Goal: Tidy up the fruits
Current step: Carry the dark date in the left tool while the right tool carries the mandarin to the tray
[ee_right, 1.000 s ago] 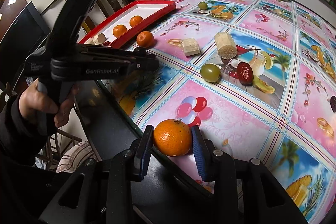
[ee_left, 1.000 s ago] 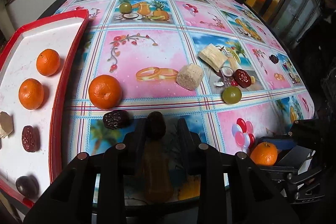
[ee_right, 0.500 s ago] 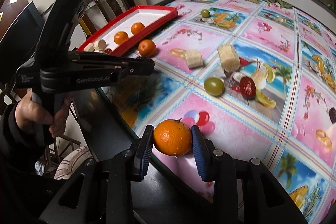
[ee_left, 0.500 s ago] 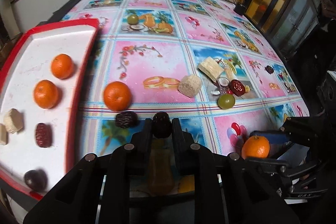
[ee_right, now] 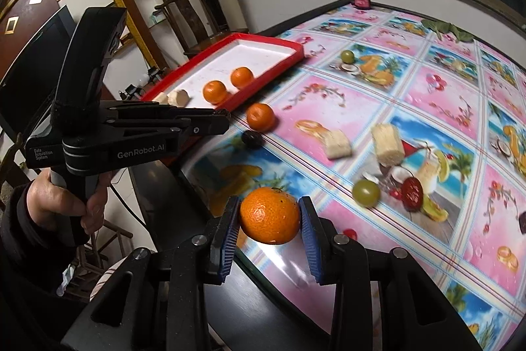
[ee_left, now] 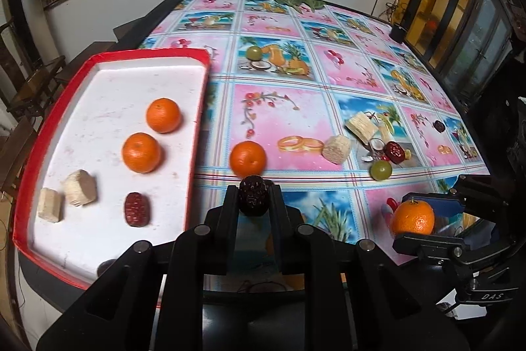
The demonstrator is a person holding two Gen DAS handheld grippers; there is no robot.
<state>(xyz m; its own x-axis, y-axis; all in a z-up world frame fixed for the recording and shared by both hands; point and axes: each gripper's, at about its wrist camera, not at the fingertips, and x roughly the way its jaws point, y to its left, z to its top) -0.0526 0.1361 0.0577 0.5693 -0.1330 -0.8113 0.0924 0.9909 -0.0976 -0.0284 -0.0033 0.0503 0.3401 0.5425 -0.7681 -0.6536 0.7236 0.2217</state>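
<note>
Dark and wrinkled, the date (ee_left: 252,199) is now pinched tight in the left gripper (ee_left: 253,201) and lifted clear of the tablecloth, just right of the red tray (ee_left: 194,134); a second ago it lay on the cloth between slack jaws. Right gripper (ee_right: 269,216) holds its orange (ee_right: 269,215) clamped as before, also raised, farther right of the tray. Both fruits look ready to go into the tray beside the two oranges (ee_left: 141,152) there.
</note>
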